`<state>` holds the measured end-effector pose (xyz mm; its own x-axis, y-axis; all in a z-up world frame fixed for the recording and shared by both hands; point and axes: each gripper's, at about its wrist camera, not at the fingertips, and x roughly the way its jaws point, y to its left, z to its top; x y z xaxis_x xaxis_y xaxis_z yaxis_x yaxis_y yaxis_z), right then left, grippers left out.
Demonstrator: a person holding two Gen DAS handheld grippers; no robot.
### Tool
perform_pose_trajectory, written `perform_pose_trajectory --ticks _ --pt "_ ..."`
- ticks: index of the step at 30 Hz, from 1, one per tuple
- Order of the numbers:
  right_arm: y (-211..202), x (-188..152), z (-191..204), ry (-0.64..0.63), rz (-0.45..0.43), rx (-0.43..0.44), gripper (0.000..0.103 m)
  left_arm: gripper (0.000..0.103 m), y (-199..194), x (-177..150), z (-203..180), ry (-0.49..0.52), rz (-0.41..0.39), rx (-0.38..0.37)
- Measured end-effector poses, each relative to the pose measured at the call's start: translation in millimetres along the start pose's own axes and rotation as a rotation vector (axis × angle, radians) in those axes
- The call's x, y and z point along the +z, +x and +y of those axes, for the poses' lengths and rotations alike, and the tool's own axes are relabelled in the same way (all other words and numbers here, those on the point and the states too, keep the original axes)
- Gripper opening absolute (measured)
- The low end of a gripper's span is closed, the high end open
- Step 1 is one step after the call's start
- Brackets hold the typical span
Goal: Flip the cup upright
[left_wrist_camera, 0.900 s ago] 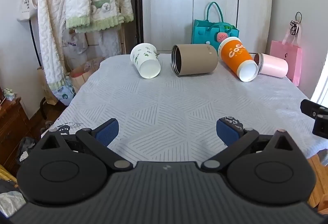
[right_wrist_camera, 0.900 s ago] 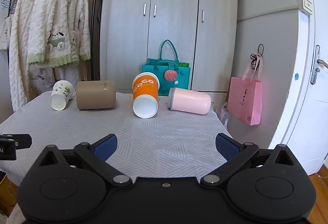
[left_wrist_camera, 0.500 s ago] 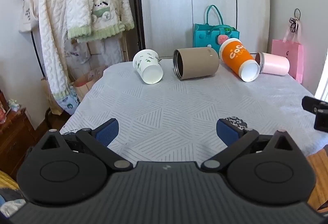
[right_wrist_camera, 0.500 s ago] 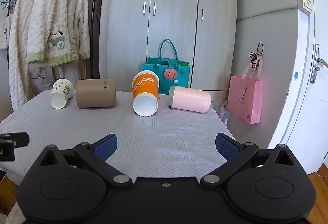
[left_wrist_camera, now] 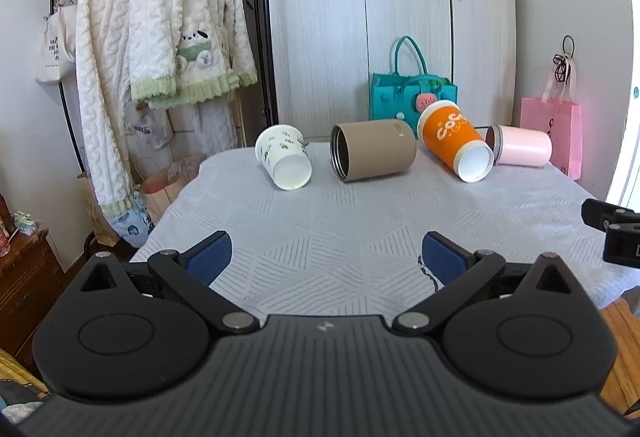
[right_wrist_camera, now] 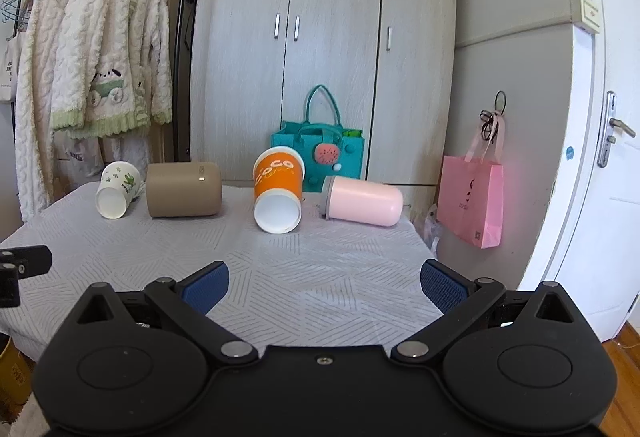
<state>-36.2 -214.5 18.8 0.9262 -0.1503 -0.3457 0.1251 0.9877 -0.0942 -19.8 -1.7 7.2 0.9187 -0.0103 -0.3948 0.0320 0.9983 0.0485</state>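
Four cups lay on their sides across a grey-clothed table [right_wrist_camera: 320, 277]: white cup [right_wrist_camera: 118, 189], tan cup [right_wrist_camera: 184, 189], orange cup [right_wrist_camera: 278, 193], pink cup [right_wrist_camera: 364, 199]. The right gripper [right_wrist_camera: 322, 283] hovered near, jaws wide apart, holding nothing.

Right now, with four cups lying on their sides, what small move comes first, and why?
Probably ease the right tool forward toward the orange cup. Both tools are open and empty, well short of the row, and that cup lies nearly straight ahead in the right view, its open mouth facing the tool.
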Motion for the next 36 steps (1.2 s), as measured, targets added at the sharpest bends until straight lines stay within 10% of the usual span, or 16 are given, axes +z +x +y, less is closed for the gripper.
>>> perform_pose_trajectory --ticks 36 --pt "-44.1 -11.5 -7.4 -0.009 -0.112 -0.028 0.103 0.103 -29.5 -10.7 4.6 -0.045 -0.033 -0.030"
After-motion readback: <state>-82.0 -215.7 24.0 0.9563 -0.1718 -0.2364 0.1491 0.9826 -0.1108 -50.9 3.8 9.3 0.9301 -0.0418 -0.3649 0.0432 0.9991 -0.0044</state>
